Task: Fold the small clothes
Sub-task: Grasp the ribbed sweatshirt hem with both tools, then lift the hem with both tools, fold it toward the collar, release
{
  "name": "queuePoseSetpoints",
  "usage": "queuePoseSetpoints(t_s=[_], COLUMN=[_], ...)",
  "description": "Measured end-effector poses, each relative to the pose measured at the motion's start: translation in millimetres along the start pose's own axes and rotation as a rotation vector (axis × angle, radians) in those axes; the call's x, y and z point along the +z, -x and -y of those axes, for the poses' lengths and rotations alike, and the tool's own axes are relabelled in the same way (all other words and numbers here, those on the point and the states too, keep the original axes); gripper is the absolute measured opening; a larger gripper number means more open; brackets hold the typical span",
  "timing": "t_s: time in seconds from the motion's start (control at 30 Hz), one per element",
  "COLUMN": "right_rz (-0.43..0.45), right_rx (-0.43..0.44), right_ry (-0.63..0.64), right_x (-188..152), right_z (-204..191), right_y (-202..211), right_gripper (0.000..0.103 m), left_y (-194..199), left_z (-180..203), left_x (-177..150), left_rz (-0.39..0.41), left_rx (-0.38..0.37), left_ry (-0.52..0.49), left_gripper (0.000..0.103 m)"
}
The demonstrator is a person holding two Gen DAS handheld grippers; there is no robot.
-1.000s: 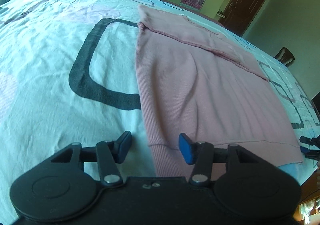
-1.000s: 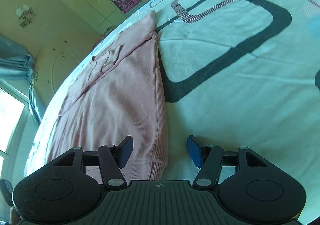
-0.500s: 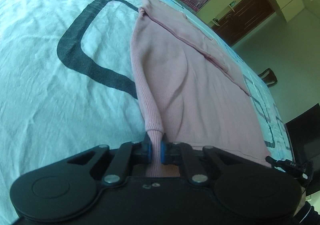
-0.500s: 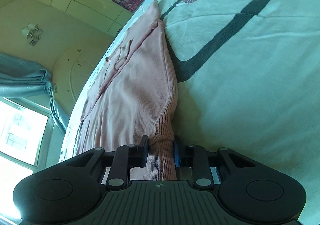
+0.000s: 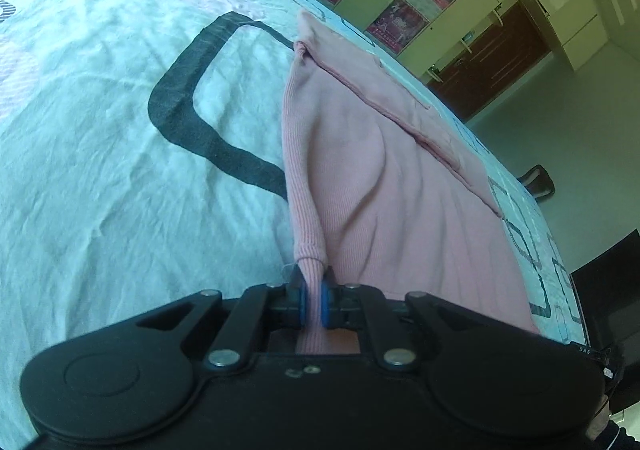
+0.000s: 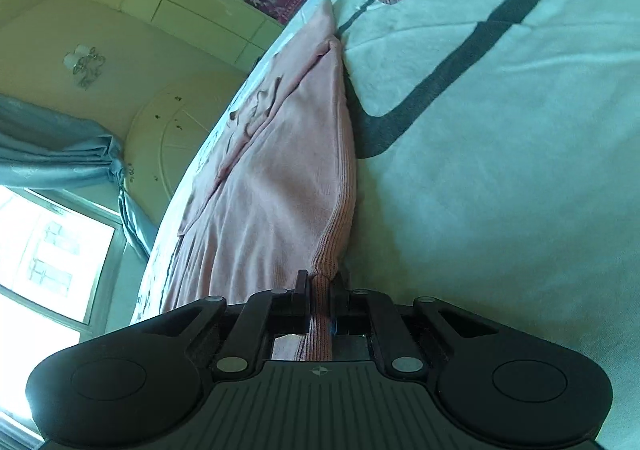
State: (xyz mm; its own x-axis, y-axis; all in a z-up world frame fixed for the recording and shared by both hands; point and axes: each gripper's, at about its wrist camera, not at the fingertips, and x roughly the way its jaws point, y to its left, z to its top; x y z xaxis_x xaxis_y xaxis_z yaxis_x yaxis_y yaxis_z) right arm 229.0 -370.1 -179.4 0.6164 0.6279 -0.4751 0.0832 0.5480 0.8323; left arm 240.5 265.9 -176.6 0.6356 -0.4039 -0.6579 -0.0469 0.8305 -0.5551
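A pink knit sweater (image 5: 400, 185) lies on the bed, its sleeves folded across the far part. My left gripper (image 5: 314, 296) is shut on the ribbed hem at the near left corner and holds it lifted, so the fabric rises into a ridge. In the right wrist view the same sweater (image 6: 272, 185) stretches away to the left. My right gripper (image 6: 320, 302) is shut on the ribbed hem at its near right corner, also raised off the sheet.
The bed sheet (image 5: 100, 169) is pale blue-white with dark rounded-square prints (image 5: 188, 105). Cupboards with posters (image 5: 400, 17) and a brown door (image 5: 492, 57) stand beyond the bed. A window (image 6: 44, 250) and blue curtain (image 6: 60, 153) are at the left.
Both grippers were open over the hem corners a second ago. They closed on the hem and have lifted it, pulling the fabric up into ridges.
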Motion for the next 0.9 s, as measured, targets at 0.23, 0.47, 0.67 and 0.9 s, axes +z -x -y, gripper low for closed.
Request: queuePoseSetpoints(t_s=[0.23,0.47,0.67,0.9], right_rz=[-0.035,-0.017,0.026,0.164], right_rx=[0.014,0.028,0.058,0.125], right_ry=[0.045,0.069,0.025,0.064], right_x=[7,9,15,60], right_z=[-7,-14,-23,-72], right_y=[-12,6,11,19], right_gripper=[0.011,0.007,0.007,0.007], left_y=[-14,-7,7,20], left_z=[6,4,12,35], left_x=[11,2,14,62], left_rz=[-0.004,0.049,0.082,0.202], left_rx=[0.011,0.049,0.011,-0.112], left_ry=[-0.018,-0.027,0.001,0.067], left_gripper=[0.006,0.005,0.005,0.005])
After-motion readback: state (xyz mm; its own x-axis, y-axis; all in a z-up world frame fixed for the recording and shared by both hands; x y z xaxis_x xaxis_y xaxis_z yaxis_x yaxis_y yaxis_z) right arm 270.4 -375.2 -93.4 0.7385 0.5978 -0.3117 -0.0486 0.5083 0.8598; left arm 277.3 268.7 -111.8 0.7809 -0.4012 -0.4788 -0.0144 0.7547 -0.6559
